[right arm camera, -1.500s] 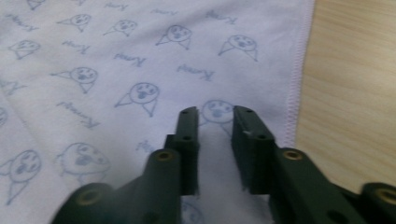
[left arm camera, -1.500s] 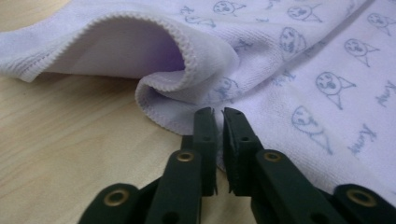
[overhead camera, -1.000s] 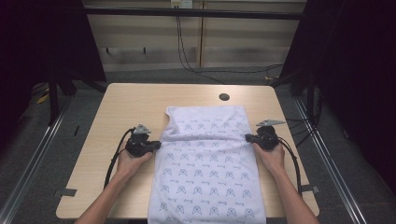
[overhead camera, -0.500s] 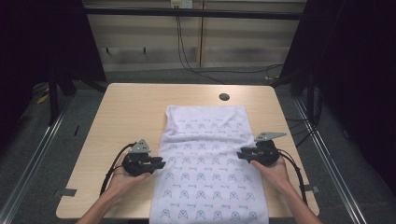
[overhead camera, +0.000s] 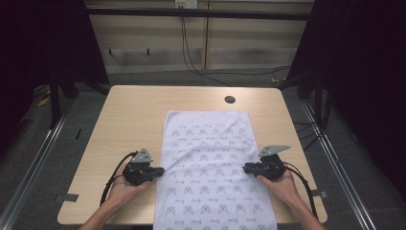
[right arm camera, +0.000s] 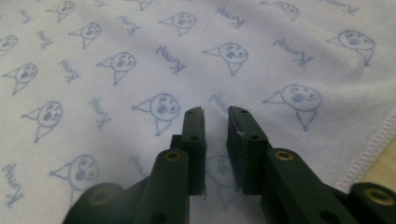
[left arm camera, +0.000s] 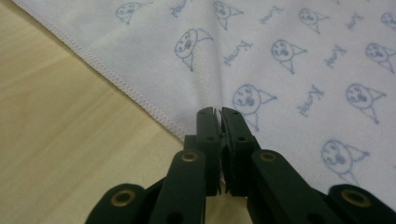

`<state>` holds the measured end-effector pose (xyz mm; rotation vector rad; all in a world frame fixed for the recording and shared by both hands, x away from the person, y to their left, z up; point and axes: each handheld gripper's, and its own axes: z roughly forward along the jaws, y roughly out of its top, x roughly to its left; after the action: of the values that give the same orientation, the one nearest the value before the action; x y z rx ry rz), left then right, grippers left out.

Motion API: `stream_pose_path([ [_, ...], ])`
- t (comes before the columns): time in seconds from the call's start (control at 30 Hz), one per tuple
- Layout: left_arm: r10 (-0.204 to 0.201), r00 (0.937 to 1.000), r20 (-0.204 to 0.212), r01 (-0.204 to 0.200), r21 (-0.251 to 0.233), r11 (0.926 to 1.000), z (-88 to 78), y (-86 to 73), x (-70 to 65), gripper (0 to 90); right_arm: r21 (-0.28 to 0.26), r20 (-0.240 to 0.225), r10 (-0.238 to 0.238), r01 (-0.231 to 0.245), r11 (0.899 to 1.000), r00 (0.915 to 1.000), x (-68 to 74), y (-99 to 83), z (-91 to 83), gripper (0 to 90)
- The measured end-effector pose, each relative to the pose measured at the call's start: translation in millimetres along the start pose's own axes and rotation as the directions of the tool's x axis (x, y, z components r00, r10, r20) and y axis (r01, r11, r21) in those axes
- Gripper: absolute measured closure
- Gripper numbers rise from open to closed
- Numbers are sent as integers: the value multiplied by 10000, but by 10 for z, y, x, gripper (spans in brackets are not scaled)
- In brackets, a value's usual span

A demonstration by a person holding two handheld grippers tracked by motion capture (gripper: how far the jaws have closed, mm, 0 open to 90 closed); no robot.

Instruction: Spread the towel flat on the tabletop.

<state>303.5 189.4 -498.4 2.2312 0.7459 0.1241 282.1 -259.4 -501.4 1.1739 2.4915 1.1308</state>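
A white towel [overhead camera: 210, 167] printed with small blue cartoon faces and script lies flat along the middle of the light wooden table [overhead camera: 129, 115], its far edge just short of the dark round hole [overhead camera: 230, 99] at about 12 o'clock, its near end running over the table's front edge at 6 o'clock. A few soft creases cross it around its middle. At about 9 o'clock from the towel's centre the left gripper [overhead camera: 160, 169] meets the cloth's stitched left hem; in the left gripper view its jaws [left arm camera: 219, 116] stand pressed together right at that hem, with a small pucker of fabric rising from the tips, so they look clamped on the towel's edge [left arm camera: 140, 95], bare wood to the left of it. At about 3 o'clock the right gripper [overhead camera: 246, 168] lies over the towel's right border; in the right gripper view its jaws [right arm camera: 215, 116] stand slightly apart with printed cloth visible in the gap, holding nothing, and the stitched hem [right arm camera: 373, 140] shows at the lower right. Each tool is held in a hand [overhead camera: 122, 189] coming in from 6 o'clock, with a black cable [overhead camera: 112, 175] looping from it and a grey three-cornered plate [overhead camera: 274, 150] on top. Past the table's far edge, cables [overhead camera: 191, 52] hang down a pale wall.
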Motion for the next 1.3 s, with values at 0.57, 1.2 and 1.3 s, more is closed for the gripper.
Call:
stream_pose_path([
  [0.57, 201, 9821, 1875, -330, 659, 9973, -301, -334, -433, 889, 812, -1508, 93, 30, 9967, 9885, 450, -271, -229, 900],
  [1.2, -1001, 9948, -173, 983, -853, 9915, 135, 298, 261, 674, -773, -752, 466, -524, 9956, 9961, 38, 209, -31, 713],
  [1.3, -888, 9947, -524, 875, -254, 9958, 284, 324, 323, 638, -544, -343, 529, -547, 9970, 9980, -54, 301, 96, 700],
])
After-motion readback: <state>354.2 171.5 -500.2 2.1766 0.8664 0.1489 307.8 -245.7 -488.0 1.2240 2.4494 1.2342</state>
